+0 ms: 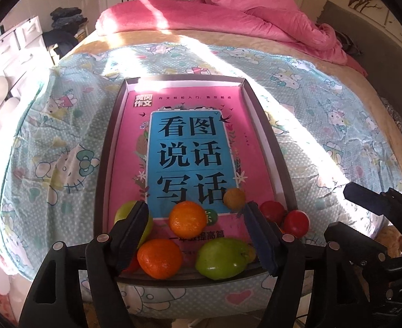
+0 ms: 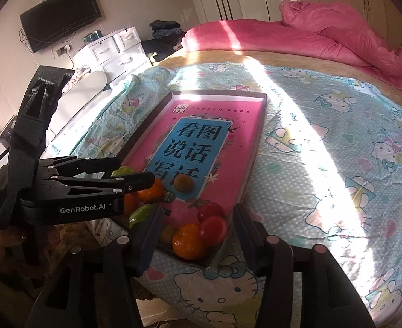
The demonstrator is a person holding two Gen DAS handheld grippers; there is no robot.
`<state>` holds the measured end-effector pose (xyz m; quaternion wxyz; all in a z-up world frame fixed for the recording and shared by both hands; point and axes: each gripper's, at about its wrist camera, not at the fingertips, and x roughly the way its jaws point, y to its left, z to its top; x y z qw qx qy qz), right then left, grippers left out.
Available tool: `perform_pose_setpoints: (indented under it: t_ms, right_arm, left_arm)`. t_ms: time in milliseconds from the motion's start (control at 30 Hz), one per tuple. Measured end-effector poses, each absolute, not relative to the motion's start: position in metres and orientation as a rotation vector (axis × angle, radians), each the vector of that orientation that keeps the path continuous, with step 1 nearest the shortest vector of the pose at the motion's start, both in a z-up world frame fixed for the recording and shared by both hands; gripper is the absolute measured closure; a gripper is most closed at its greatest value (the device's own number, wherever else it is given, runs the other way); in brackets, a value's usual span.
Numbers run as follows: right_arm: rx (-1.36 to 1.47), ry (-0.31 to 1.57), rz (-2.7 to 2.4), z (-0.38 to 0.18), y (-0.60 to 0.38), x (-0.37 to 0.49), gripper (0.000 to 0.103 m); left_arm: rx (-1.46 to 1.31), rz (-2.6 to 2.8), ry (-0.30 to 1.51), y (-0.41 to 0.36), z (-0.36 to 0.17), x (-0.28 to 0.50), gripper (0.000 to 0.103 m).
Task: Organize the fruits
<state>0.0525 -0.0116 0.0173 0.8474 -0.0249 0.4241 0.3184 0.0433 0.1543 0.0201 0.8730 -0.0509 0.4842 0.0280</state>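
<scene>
The fruits all sit in the near end of a shallow tray [image 1: 106, 164] that lies on the bed, on a cartoon-cat sheet [image 1: 324, 125]. A pink book [image 1: 190, 147] covers the floor of the tray, and the fruits rest on top of it. Near the tray's front wall there is an orange [image 1: 159, 258] and a green fruit [image 1: 221, 258] side by side. A second orange [image 1: 188, 219] sits just behind them, and a small brownish fruit [image 1: 234, 198] is a bit farther into the tray. By the tray's right wall are two red fruits [image 1: 296, 223] touching each other, and another green fruit [image 1: 124, 213] peeks out by the left wall. The left gripper [image 1: 195, 235] hangs over the tray's front end with its fingers spread apart and nothing pinched between them; the oranges just show in the gap below. The right gripper [image 2: 194, 242] is at the tray's near right corner, fingers spread too, and not pressing on anything, though an orange [image 2: 188, 242] and a red fruit [image 2: 213, 231] lie below the gap. No fruit can be seen outside the tray, so the gathering looks done. The fruits are still mixed in one bunch, so sorting them by kind may be what is left, if that is wanted.
</scene>
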Motion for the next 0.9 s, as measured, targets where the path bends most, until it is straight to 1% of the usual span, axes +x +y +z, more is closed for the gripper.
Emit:
perform_pose_setpoints:
  t_ms: [100,133,167,367,467,533,700,800,833,900]
  right_arm:
    - [-0.045,0.835,0.651,0.029,-0.022,0.046,0.038]
    - [-0.042,0.816,0.644,0.034,-0.025,0.044,0.037]
    - [-0.038,0.796,0.637,0.038,-0.029,0.042,0.037]
    - [0.01,0.685,0.584,0.064,-0.052,0.032,0.027]
    - [0.018,0.613,0.569,0.079,-0.063,0.021,0.019]
    - [0.014,0.571,0.553,0.088,-0.068,0.012,0.01]
    - [0.035,0.542,0.548,0.1,-0.082,-0.004,0.006]
    - [0.045,0.535,0.549,0.098,-0.087,-0.016,0.006]
    - [0.045,0.535,0.549,0.096,-0.09,-0.02,0.002]
    - [0.032,0.545,0.557,0.091,-0.092,-0.028,0.001]
  left_arm:
    - [-0.111,0.055,0.976,0.146,0.032,0.034,0.027]
    - [-0.108,0.056,0.962,0.143,0.037,0.03,0.024]
    - [-0.109,0.058,0.949,0.141,0.041,0.027,0.024]
    - [-0.132,0.076,0.873,0.129,0.07,0.006,0.022]
    - [-0.166,0.081,0.833,0.126,0.083,-0.008,0.02]
    - [-0.168,0.092,0.822,0.121,0.088,-0.02,0.019]
    - [-0.173,0.165,0.798,0.107,0.082,-0.053,0.019]
    - [-0.204,0.182,0.823,0.106,0.068,-0.072,0.019]
    - [-0.202,0.187,0.828,0.105,0.064,-0.076,0.019]
    - [-0.183,0.195,0.836,0.101,0.058,-0.084,0.019]
